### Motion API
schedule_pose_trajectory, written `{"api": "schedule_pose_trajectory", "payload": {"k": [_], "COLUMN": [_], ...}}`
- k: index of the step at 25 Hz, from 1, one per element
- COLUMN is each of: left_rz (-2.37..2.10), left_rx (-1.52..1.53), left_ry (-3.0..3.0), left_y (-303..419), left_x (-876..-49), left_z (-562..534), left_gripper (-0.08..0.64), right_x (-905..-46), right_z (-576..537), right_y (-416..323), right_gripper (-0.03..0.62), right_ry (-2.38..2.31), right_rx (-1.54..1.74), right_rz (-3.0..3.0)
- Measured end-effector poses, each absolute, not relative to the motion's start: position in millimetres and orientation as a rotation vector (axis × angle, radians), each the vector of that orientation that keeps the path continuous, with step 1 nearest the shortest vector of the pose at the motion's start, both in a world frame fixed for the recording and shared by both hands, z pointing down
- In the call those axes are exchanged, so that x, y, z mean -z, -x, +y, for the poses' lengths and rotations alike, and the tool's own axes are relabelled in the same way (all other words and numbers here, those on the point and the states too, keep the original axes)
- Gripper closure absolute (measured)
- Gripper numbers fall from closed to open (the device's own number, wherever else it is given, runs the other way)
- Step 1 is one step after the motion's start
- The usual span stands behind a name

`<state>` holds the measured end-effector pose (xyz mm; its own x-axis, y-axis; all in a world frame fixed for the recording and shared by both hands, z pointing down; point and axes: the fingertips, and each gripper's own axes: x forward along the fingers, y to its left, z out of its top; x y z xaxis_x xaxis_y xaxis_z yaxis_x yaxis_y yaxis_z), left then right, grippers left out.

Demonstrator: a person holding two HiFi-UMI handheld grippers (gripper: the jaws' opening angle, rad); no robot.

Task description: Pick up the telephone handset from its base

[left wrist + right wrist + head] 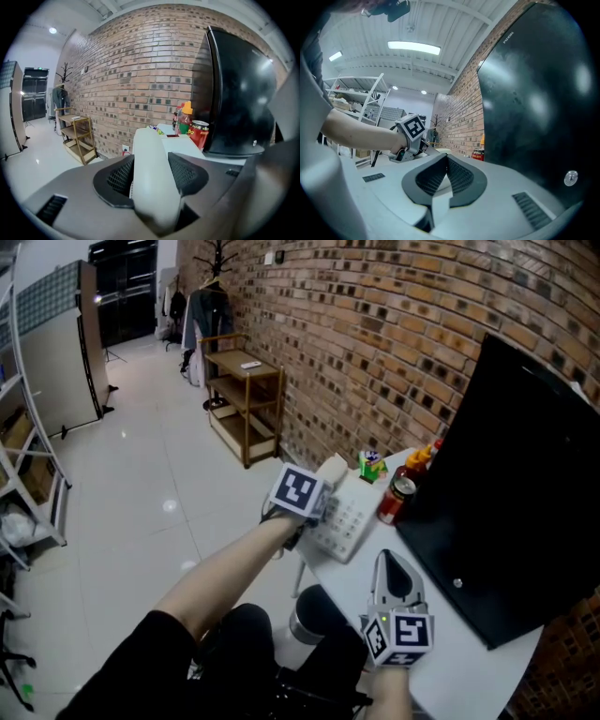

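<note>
Head view: the left gripper [320,489] reaches onto the near-left corner of the white table [469,667], where the telephone base [346,521] sits with the white handset [334,468] along its far-left edge. From here I cannot tell whether the handset rests in its cradle or is just clear of it. Just beside the base stands a red drink can [396,501], upright, its top too small to read. Behind it is a bottle [422,460] with a yellow cap and red contents, against a black monitor [516,484]. The right gripper [392,563] rests nearer on the table, well apart from the phone. Against the brick wall, a wooden shelf unit [246,404] carries one small flat item [250,365] on top.

Left gripper view: the handset runs lengthwise between the jaws, and both ribbed pads [119,176] press its sides, so it is clamped.

Right gripper view: the jaws are closed tip to tip, with nothing between them.
</note>
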<state>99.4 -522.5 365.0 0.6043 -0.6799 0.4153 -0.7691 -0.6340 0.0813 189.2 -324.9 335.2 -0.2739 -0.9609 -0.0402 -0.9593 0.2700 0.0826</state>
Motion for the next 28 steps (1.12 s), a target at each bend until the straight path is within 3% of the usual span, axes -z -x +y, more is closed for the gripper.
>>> {"api": "schedule_pose_trajectory", "payload": {"k": [7, 15, 28], "left_rz": [-1.205, -0.818, -0.419], "left_rx": [-0.438, 0.154, 0.562], "left_ry": [-2.666, -2.734, -2.935], "left_y": [-85.1, -58.4, -4.7], "left_x": [-344.9, -298.2, -275.3], "left_z": [-500.1, -458.6, -392.0], "left_gripper": [0.341, 0.341, 0.341], "right_x": [-332.3, -326.6, -335.5], "right_z": [-327.8, -325.9, -331.2], "right_y": [-192.1, -190.9, -181.6], "right_gripper": [0.581, 0.581, 0.581], "right_ry": [-1.915, -1.818, -1.713], "right_rx": [0.132, 0.218, 0.172], "right_rz": [-2.457, -2.472, -2.574]}}
